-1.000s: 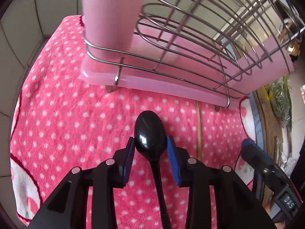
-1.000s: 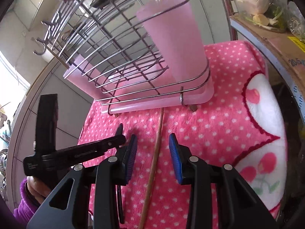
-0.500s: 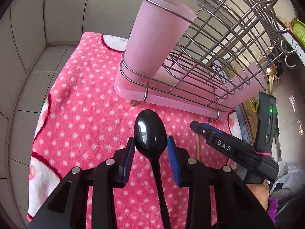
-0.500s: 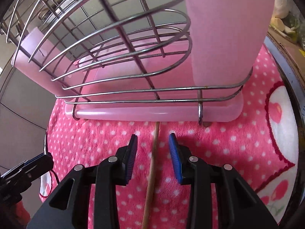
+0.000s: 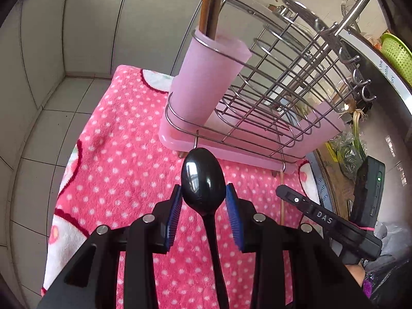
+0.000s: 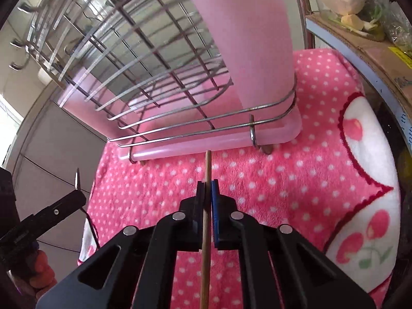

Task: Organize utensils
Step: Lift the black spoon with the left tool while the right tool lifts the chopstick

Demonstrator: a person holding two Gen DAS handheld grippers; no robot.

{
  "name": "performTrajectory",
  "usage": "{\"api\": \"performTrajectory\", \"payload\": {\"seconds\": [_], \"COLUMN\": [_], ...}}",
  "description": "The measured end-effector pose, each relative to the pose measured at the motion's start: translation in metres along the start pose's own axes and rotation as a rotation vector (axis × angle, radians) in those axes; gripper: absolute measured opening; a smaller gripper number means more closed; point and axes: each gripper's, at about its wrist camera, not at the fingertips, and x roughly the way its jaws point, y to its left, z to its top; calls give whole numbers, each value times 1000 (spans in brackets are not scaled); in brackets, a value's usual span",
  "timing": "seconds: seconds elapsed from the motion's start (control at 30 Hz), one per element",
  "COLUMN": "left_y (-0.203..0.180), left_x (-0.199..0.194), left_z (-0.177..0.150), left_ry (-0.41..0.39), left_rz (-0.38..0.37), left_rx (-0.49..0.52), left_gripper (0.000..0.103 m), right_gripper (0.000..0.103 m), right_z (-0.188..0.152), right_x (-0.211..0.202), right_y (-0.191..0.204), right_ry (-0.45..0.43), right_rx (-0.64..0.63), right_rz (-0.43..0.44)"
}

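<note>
Since the earlier frames the left wrist view has drawn back and up from the wire dish rack (image 5: 270, 95), so the rim of the pink utensil cup (image 5: 206, 82) now shows, and the right gripper (image 6: 208, 198) has just been closing its jaws, which now pinch a thin wooden chopstick (image 6: 206, 244). Beneath everything, a pink polka-dot towel (image 5: 123, 170) covers the counter, with the rack standing on its far side over a pink drip tray (image 5: 231, 152). At the rack's left end in the left view, that cup already holds a few wooden handles (image 5: 209, 7), so some sorting appears done. Nearer, the left gripper (image 5: 203, 206) is clenched on a black plastic spoon (image 5: 202, 180), the bowl pointing toward the rack and the blue pads (image 5: 175, 211) pressing its sides; it looks lifted clear of the towel. Smallest of all, the chopstick's far tip reaches almost to the tray's near edge, and whether it is off the towel I cannot tell. What is left, by my reading, is carrying spoon and chopstick to the cup and dropping both in.
</note>
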Motion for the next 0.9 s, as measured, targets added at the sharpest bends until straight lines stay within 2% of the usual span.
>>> {"api": "performTrajectory", "payload": {"seconds": [0.13,0.37,0.67,0.9], "left_y": [-4,-15,-25,-30], "left_x": [-18,-52,-85,-108], "left_z": [1,4,-2,-6], "left_ry": [-71,-205,-348,-450], "left_rz": [-14,-10,4,22], "left_rx": [11,48,85,108], "left_gripper": [34,34,34,34], "right_gripper": [6,6,6,6], "right_z": [3,7,3,1], "right_x": [-39,-91,-126,-145], "right_y": [3,13,21,29], "right_ry": [-119,-290,-393,-438], "right_rx": [-12,-63,-102,-132], "right_rz": [52,71,68,58]}}
